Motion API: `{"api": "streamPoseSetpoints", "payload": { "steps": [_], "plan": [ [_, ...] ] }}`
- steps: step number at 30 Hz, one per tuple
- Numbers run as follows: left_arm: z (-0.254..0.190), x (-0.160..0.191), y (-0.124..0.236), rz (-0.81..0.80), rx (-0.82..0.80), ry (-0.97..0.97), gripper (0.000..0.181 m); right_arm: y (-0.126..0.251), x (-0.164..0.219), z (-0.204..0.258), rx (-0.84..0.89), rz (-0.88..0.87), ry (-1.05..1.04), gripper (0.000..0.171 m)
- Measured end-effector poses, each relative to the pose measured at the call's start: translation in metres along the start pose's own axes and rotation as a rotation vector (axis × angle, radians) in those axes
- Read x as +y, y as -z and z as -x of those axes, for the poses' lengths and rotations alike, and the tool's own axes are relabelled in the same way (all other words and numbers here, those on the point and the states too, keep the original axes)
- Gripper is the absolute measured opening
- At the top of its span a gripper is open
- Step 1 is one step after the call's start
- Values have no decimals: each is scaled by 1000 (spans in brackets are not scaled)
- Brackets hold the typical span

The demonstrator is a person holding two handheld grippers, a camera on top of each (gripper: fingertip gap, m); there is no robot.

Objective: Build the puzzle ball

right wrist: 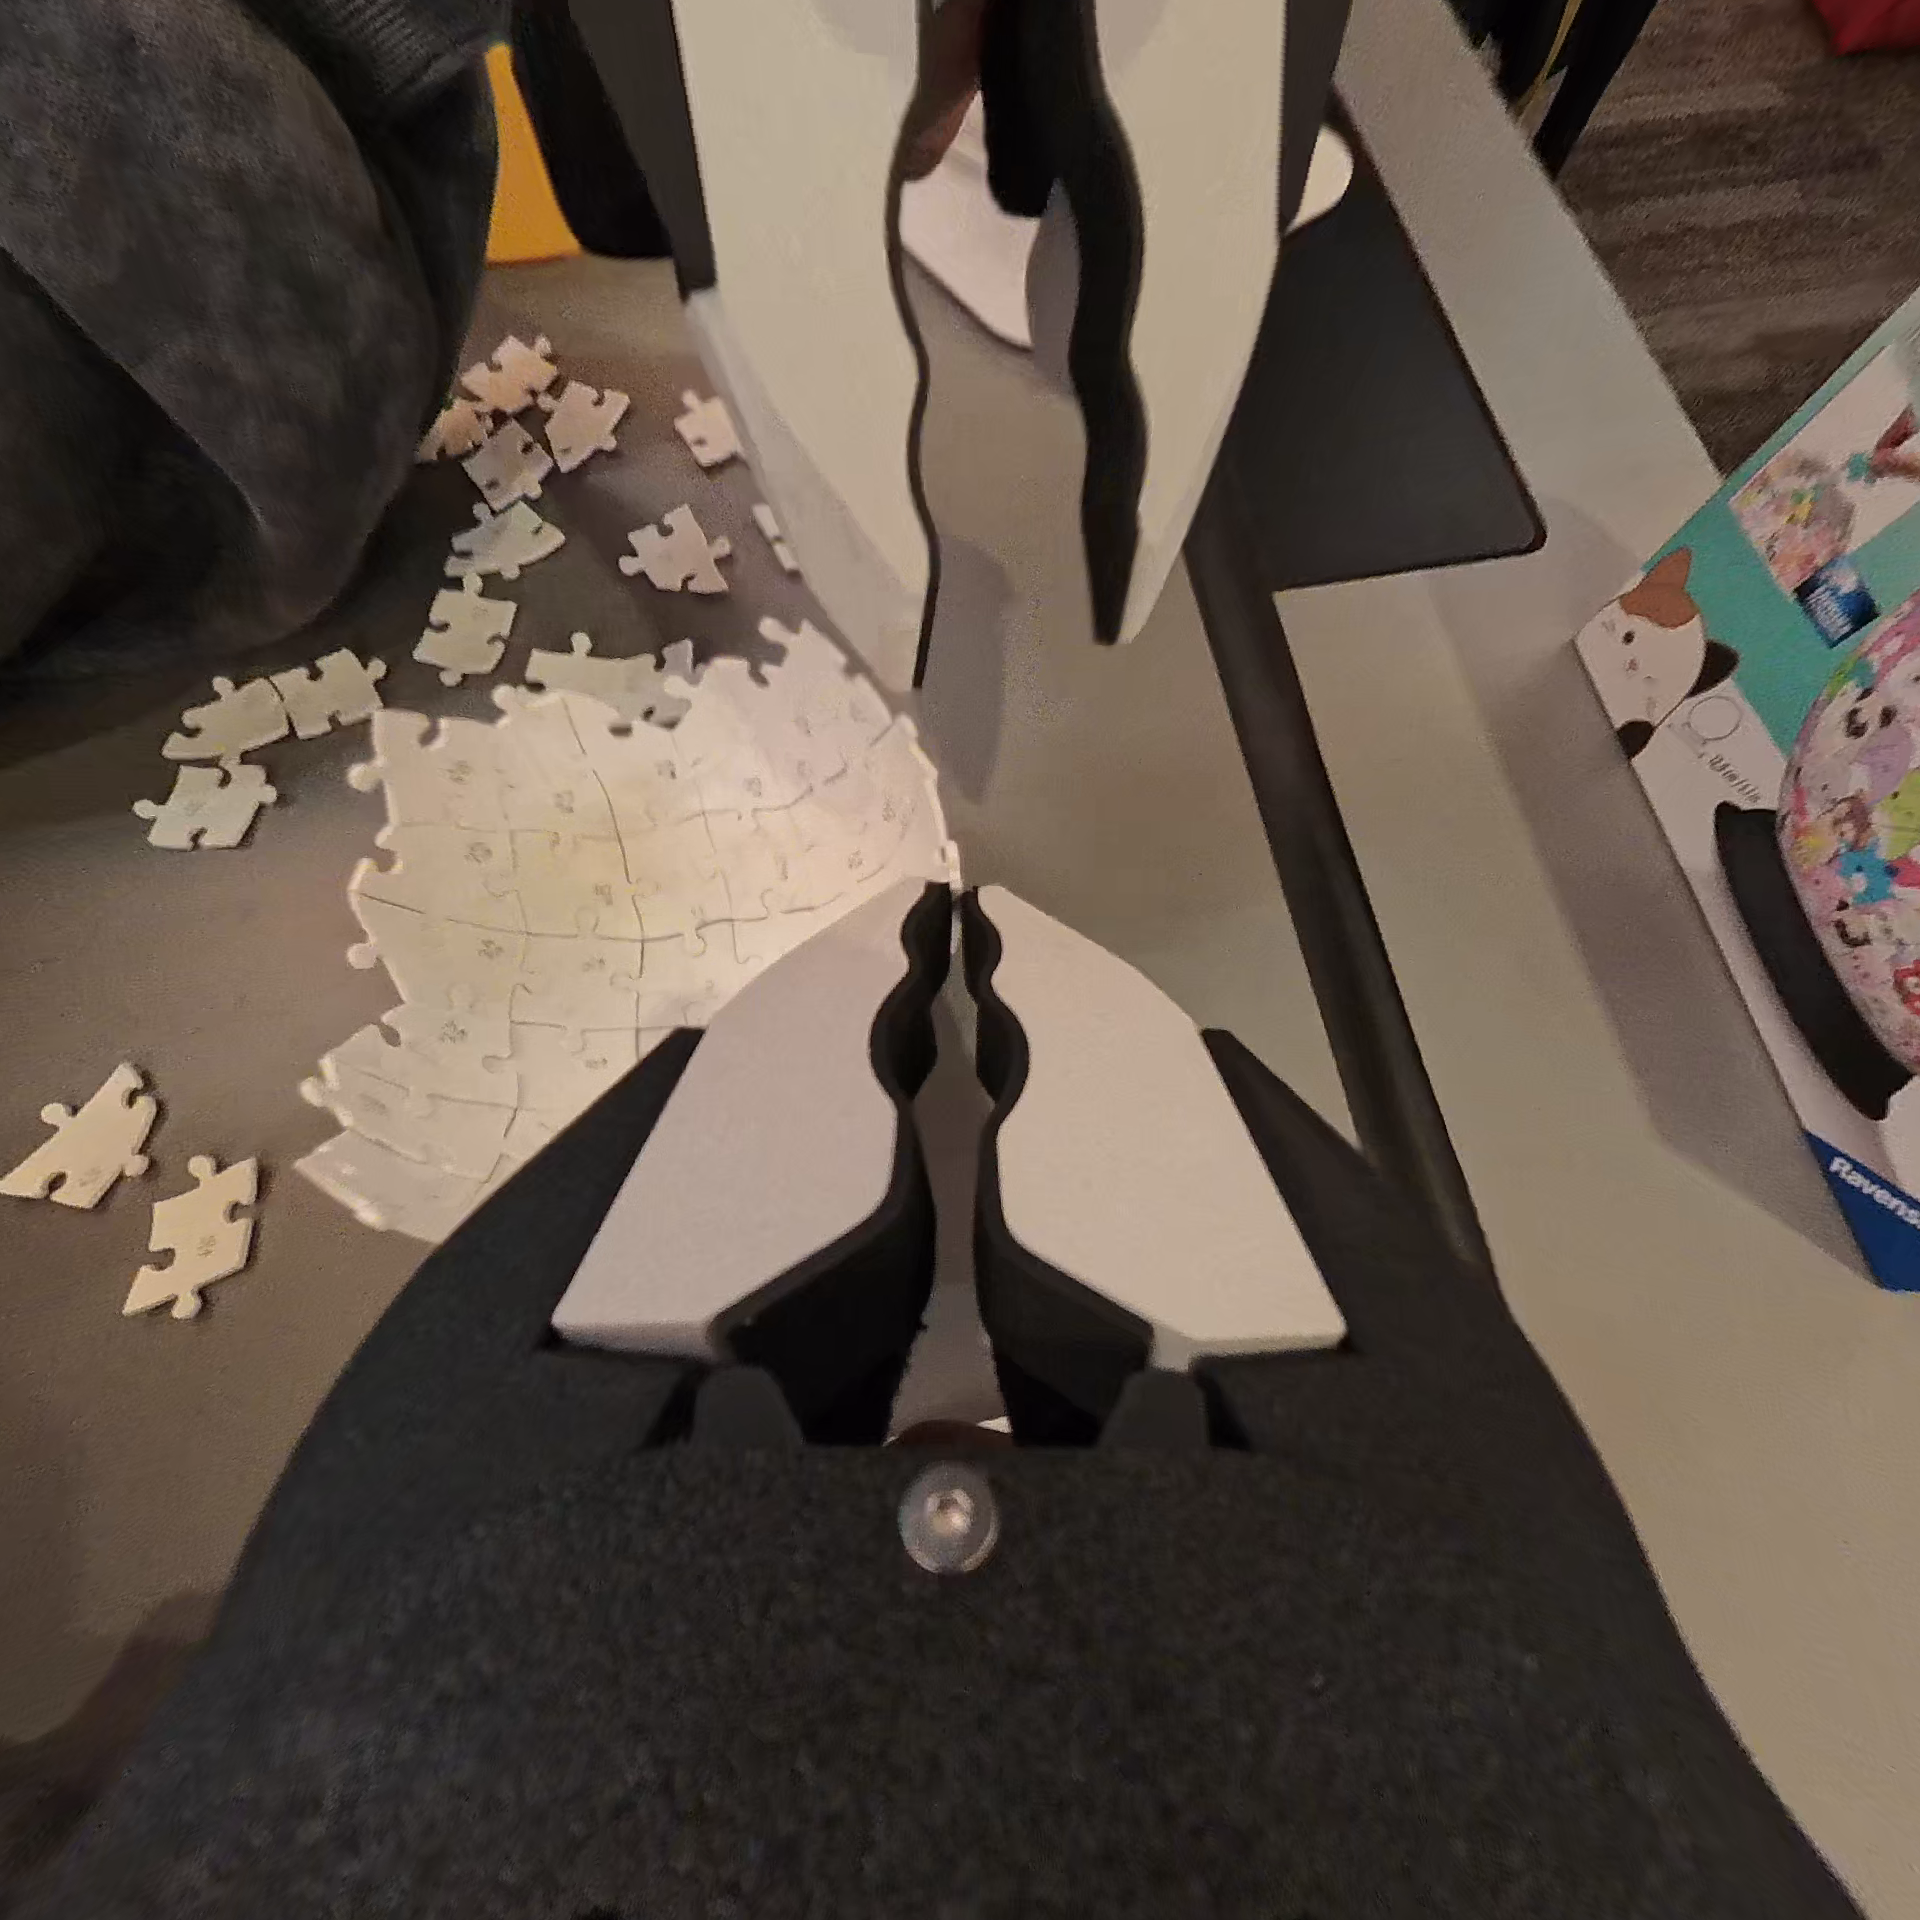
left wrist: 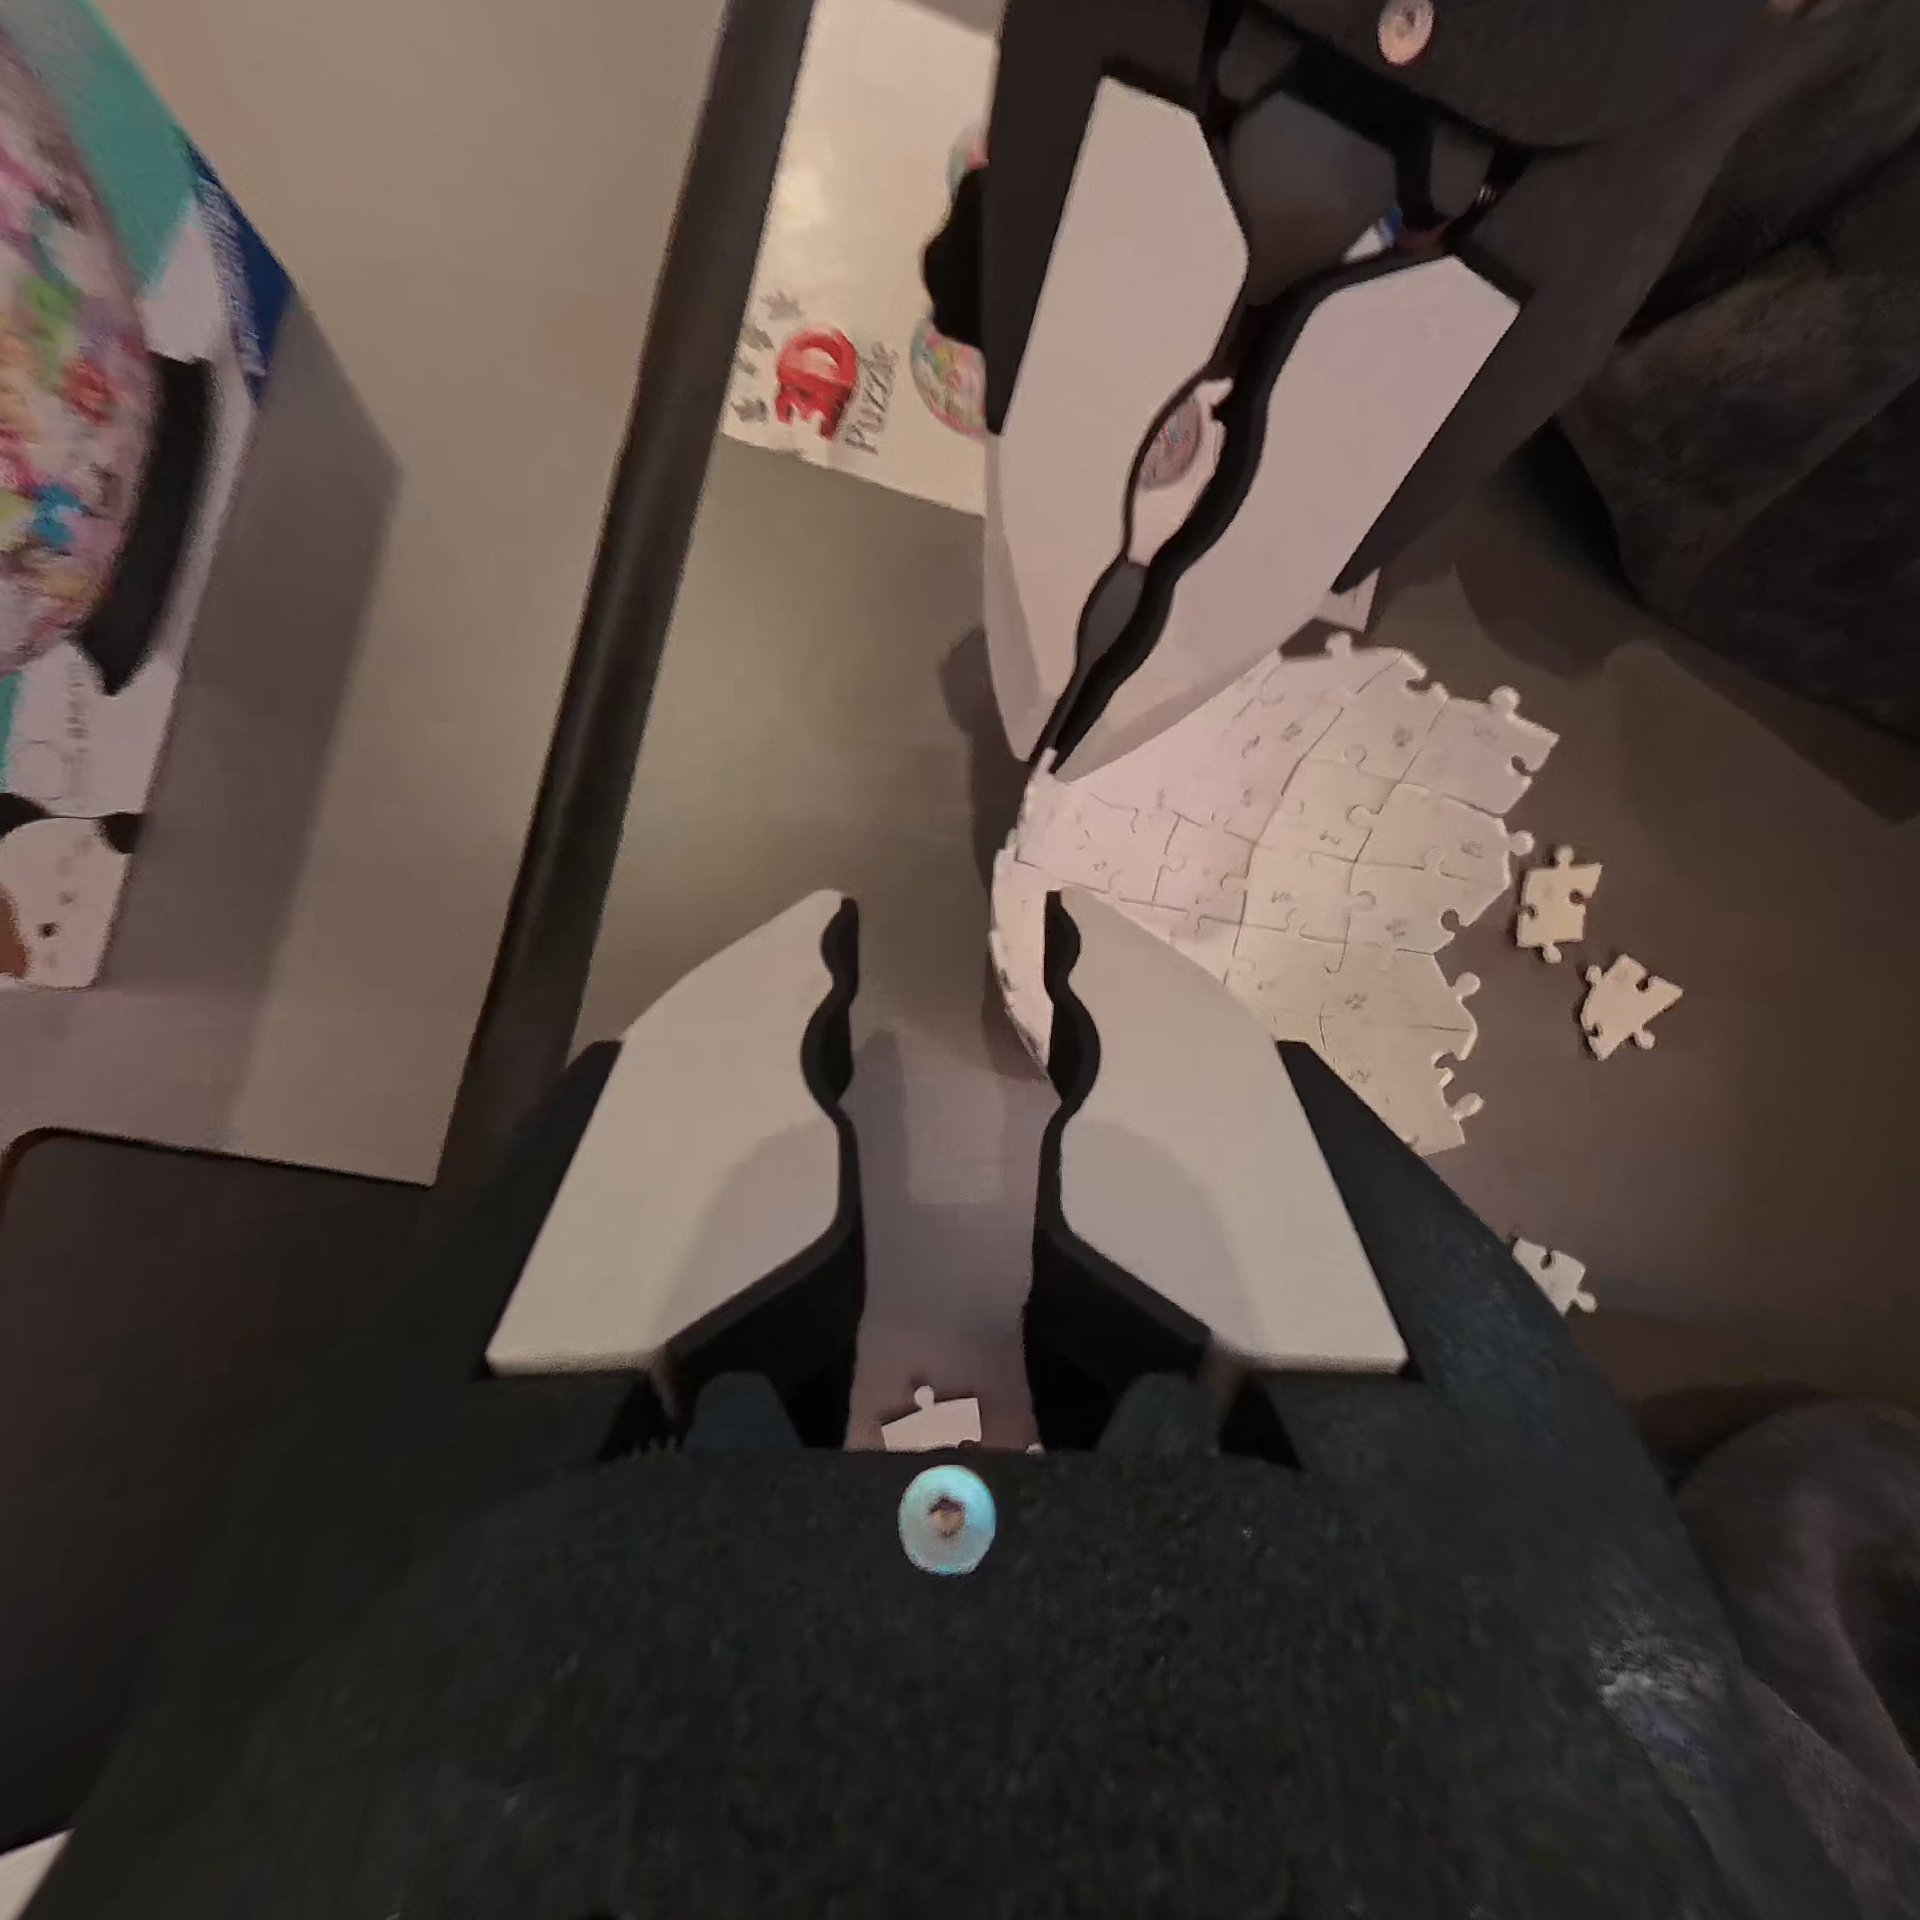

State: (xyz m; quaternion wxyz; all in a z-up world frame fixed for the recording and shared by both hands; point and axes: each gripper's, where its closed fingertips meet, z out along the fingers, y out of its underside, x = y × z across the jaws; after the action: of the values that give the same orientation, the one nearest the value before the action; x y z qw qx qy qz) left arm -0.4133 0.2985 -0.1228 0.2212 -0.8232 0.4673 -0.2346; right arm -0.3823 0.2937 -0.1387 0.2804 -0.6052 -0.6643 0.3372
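A partly built puzzle ball shell (left wrist: 1299,862), white inside up, lies on the grey surface; it also shows in the right wrist view (right wrist: 623,883). My right gripper (right wrist: 956,904) is closed to a thin gap at the shell's rim and seems to pinch it; in the left wrist view (left wrist: 1055,764) its tips touch the shell's far left edge. My left gripper (left wrist: 951,914) is open and empty, with its right finger over the shell's near left edge. It also shows in the right wrist view (right wrist: 1013,655), facing my right gripper.
Several loose white pieces (right wrist: 468,623) lie around the shell, a few (left wrist: 1558,899) to its right. The puzzle box (right wrist: 1787,883) stands on a pale table beyond a black bar (left wrist: 665,520). A leaflet (left wrist: 831,395) lies farther off. Dark grey fabric (right wrist: 208,312) lies beside the pieces. Left and right tips are no more than a few centimetres apart.
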Motion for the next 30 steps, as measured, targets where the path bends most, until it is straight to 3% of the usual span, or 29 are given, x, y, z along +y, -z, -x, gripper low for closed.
{"api": "streamPoseSetpoints", "payload": {
  "steps": [5, 10, 19, 30],
  "plan": [
    [1, -19, 40, -180, -148, 65, 49, 21, -28, -3, 61, -127, 38, 2],
    [-8, 8, 47, -147, -312, 157, 52, 20, -25, -7, 83, -88, 2, 2],
    [-13, 13, 1, -121, -178, 171, 42, -6, 3, -3, 84, 166, -75, 2],
    [-8, 18, -10, -92, -116, 141, 42, -6, 7, -3, 64, 154, -91, 2]
  ]
}}
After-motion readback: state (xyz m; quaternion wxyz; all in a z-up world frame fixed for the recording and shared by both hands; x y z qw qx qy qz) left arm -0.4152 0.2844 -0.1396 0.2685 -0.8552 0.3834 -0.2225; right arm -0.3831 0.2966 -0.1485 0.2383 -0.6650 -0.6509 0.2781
